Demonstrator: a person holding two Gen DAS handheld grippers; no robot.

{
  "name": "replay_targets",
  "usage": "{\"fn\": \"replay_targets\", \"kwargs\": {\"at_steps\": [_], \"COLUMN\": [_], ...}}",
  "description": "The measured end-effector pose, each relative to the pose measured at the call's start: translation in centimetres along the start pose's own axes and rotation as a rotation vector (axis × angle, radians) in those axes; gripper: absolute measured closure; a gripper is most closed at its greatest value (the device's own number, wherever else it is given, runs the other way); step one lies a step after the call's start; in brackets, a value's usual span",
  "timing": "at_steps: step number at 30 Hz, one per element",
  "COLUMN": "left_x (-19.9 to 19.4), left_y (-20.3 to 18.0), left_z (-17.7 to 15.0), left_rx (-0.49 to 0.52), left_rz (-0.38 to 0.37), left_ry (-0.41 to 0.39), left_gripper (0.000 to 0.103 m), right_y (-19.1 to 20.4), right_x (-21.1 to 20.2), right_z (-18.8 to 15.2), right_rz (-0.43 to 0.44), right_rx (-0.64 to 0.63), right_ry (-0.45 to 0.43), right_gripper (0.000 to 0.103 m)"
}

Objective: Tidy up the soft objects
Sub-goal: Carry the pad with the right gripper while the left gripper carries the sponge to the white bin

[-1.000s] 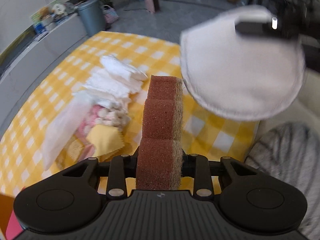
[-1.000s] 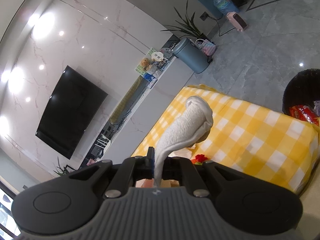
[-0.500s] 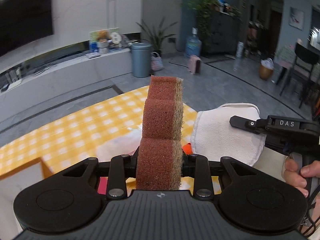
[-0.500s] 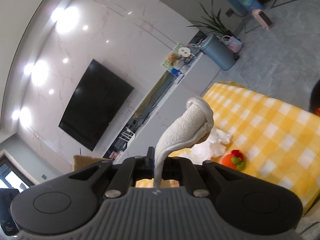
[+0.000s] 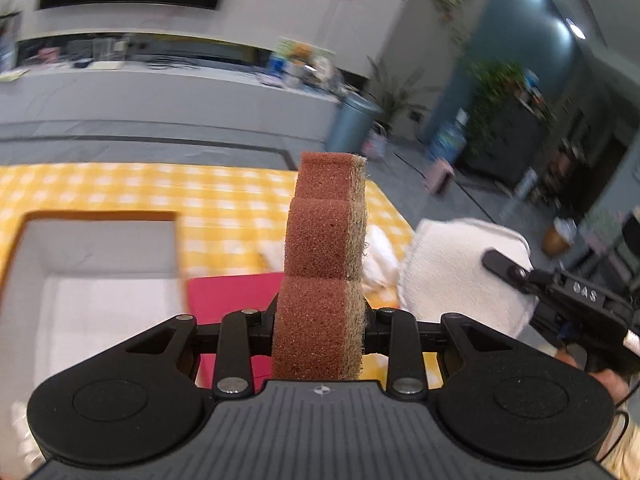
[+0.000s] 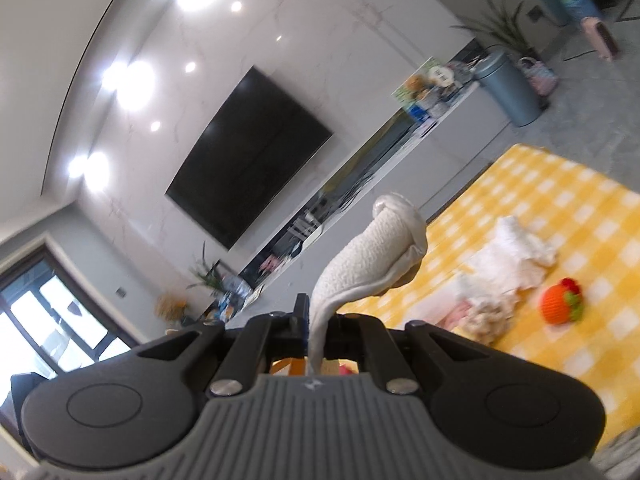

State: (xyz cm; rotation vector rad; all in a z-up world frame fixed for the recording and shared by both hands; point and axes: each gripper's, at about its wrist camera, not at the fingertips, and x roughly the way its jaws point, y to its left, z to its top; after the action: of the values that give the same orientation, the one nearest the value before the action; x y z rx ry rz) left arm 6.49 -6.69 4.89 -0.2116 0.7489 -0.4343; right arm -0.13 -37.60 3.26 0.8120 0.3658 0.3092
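Observation:
My left gripper [image 5: 320,322] is shut on a brown scouring sponge [image 5: 326,248] that stands upright between its jaws, above the yellow checked table [image 5: 224,196]. An open white box [image 5: 92,280] with an orange rim lies below and to the left of it. My right gripper [image 6: 318,334] is shut on a round white terry pad [image 6: 372,258], which curls upward from its jaws. In the left wrist view that white pad [image 5: 460,276] hangs at the right from the right gripper [image 5: 516,270], held by a hand.
A pile of white and pink cloths [image 6: 504,272] and an orange knitted toy [image 6: 560,302] lie on the table. A pink sheet [image 5: 228,292] lies next to the box. Beyond the table are a grey bin [image 5: 354,120], a low cabinet and a wall television [image 6: 248,156].
The left gripper swung left and rose with the sponge, from over the cloth pile to beside the white box. The right gripper lifted and tilted with the pad; more of the table shows now.

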Motion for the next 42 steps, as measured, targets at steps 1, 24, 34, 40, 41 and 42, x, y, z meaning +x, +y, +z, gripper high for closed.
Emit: {"fn": "replay_targets", "kwargs": {"at_steps": [1, 24, 34, 40, 41, 42], "left_x": [-0.5, -8.1, -8.3, -8.9, -9.0, -9.1], "left_y": [0.8, 13.8, 16.9, 18.0, 18.1, 18.2], "left_z": [-0.1, -3.6, -4.7, -5.3, -5.3, -5.4], "left_rx": [-0.022, -0.293, -0.291, -0.308, -0.311, -0.311], "left_rz": [0.015, 0.162, 0.084, 0.054, 0.047, 0.042], "left_ry": [-0.016, -0.248, -0.260, -0.294, -0.298, -0.299], "left_gripper": [0.067, 0.067, 0.067, 0.067, 0.067, 0.067], "right_y": [0.4, 13.8, 17.5, 17.7, 17.8, 18.0], "right_x": [0.3, 6.9, 12.1, 16.2, 17.0, 17.9], "right_z": [-0.3, -6.9, -10.1, -11.2, -11.5, -11.9], "right_rz": [0.003, 0.175, 0.140, 0.107, 0.101, 0.094], "right_rx": [-0.009, -0.264, -0.419, -0.461, -0.472, -0.481], "right_ry": [0.012, 0.229, 0.376, 0.470, 0.493, 0.518], "right_gripper": [0.100, 0.100, 0.100, 0.100, 0.100, 0.100]}}
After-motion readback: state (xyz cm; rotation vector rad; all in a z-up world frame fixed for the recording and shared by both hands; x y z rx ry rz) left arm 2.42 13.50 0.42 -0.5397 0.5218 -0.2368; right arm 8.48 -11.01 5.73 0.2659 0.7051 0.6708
